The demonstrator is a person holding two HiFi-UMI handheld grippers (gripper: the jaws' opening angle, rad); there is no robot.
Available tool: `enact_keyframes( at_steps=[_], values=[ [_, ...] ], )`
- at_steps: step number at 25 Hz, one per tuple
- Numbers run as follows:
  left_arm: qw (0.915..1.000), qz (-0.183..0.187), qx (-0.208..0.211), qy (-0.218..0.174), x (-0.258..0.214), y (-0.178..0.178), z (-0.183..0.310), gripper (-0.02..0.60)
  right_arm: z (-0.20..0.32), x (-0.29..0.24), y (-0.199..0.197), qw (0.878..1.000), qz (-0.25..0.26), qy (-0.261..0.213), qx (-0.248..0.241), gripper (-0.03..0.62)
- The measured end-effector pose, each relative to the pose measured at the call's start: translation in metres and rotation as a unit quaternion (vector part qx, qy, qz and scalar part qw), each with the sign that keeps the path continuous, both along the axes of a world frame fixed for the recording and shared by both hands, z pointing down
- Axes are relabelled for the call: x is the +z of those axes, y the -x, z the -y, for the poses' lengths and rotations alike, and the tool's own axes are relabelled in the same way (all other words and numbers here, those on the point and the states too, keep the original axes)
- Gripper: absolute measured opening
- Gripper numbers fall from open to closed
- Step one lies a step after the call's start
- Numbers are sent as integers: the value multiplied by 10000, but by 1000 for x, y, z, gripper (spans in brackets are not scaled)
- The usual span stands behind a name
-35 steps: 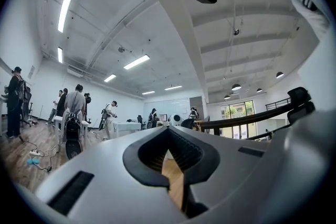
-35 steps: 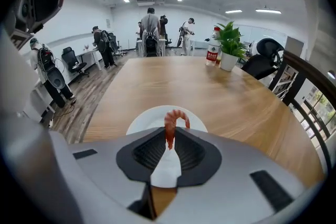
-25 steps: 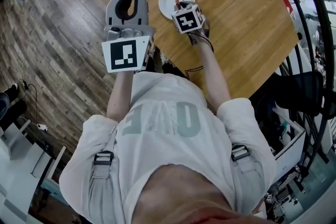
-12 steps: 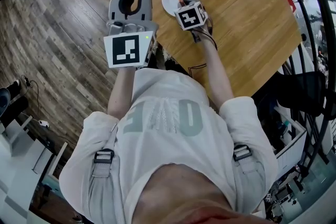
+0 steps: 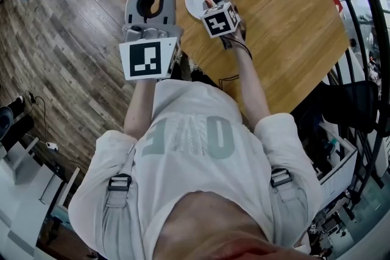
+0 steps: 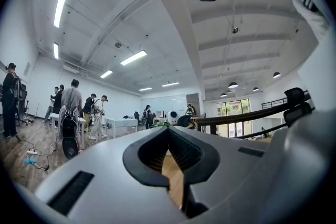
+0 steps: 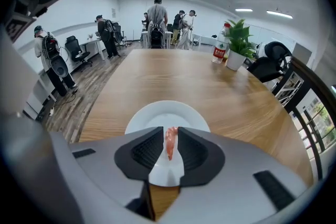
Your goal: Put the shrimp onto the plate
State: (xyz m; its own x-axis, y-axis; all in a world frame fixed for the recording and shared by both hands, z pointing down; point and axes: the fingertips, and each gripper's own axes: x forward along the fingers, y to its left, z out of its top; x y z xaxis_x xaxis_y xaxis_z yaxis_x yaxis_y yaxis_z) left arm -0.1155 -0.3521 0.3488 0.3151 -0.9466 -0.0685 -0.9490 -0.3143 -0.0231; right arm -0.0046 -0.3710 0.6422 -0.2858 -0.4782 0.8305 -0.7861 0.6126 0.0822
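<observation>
Right gripper view shows the right gripper (image 7: 168,136) squeezing the shrimp (image 7: 170,145) over the white plate (image 7: 157,115) by the counter's (image 7: 220,86) near edge; dropped too high, it could bounce off; the left gripper (image 6: 168,131) is closed, holding nothing.

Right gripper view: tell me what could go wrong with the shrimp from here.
1. The right gripper pinches the thin shrimp between its jaws; it might cling to one jaw when they open.
2. It hangs over the near part of the plate; released there, it could slide off the rim onto the table.
</observation>
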Motion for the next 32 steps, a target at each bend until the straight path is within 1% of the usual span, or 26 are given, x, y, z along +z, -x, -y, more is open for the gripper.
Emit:
enact_keyframes(
  at_steps=[3,5,7,8,10,11,14,17,19,21,23,27,32],
  values=[
    [10000,-16,8,-10,0,1,0,6,9,-30,6,9991,68,-406,-29,85],
    [10000,-47,41,-3,-2,-1,0,6,15,-57,11,9970,246,-738,-3,84],
    [9999,-62,115,-18,-4,-6,-1,6,18,-90,18,9911,741,-1103,93,83],
    [9999,-63,143,-28,-4,-7,-1,6,19,-110,21,9852,1067,-1330,158,81],
    [9998,-59,188,-46,-5,-11,-1,7,21,-152,20,9677,1622,-1899,343,69],
    [9997,-55,210,-56,-6,-12,-1,6,22,-173,18,9575,1804,-2210,431,60],
    [9995,-51,289,-106,-10,-15,-1,6,15,-227,12,9270,2155,-3019,551,25],
    [9991,-74,373,-185,-18,-18,-3,6,-3,-269,5,8962,2555,-3560,689,20],
    [9988,-75,415,-234,-22,-21,-4,6,-17,-288,-2,8795,2599,-3922,718,18],
    [9986,-92,446,-284,-25,-23,-4,6,-27,-300,-7,8686,2485,-4223,742,20],
    [9982,-122,478,-350,-29,-24,-4,6,-34,-303,-8,8646,2380,-4353,798,18],
    [9979,-74,528,-364,-30,-28,-6,6,-41,-296,-10,8697,2344,-4266,822,18],
    [9976,-83,556,-406,-34,-28,-8,6,-44,-296,-12,8690,2341,-4270,878,18]
  ],
)
